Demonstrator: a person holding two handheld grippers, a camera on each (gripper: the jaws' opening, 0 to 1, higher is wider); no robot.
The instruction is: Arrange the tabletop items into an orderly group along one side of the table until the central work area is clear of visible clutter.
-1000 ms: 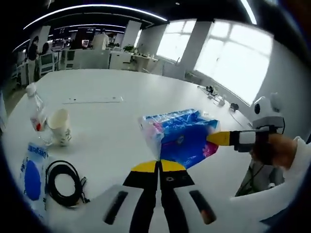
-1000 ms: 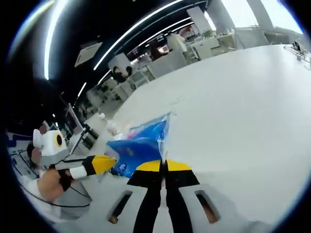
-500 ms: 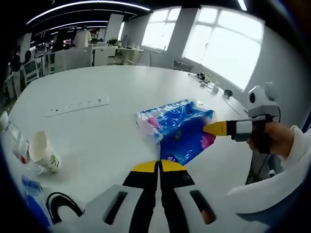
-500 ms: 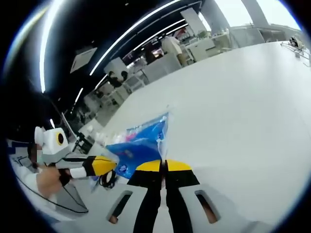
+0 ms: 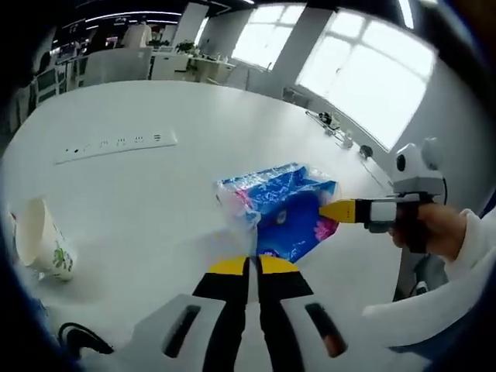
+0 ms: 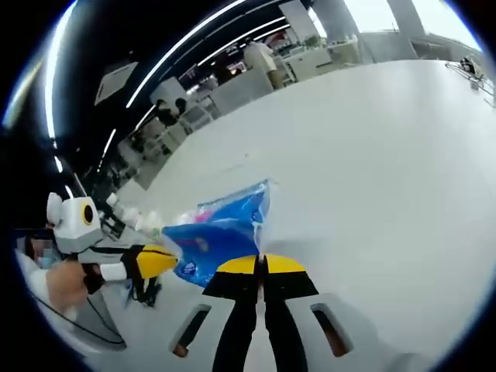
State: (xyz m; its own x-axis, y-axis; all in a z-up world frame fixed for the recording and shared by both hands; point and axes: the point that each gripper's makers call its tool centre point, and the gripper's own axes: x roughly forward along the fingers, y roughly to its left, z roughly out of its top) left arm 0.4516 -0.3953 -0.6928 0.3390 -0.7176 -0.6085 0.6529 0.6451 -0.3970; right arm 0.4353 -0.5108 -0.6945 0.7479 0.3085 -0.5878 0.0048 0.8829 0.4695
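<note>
Holding a blue tissue pack [image 5: 283, 217] between them, both grippers are clenched on its plastic wrap: the left gripper [image 5: 248, 267] on the edge just ahead of its jaws, the right gripper [image 6: 262, 266] on the opposite edge. The pack looks light, soft and slippery, so gripping the wrap seams seems wise. A paper cup [image 5: 39, 242], apparently empty, lies tipped far left of the left jaws on the white table [image 5: 155, 194].
</note>
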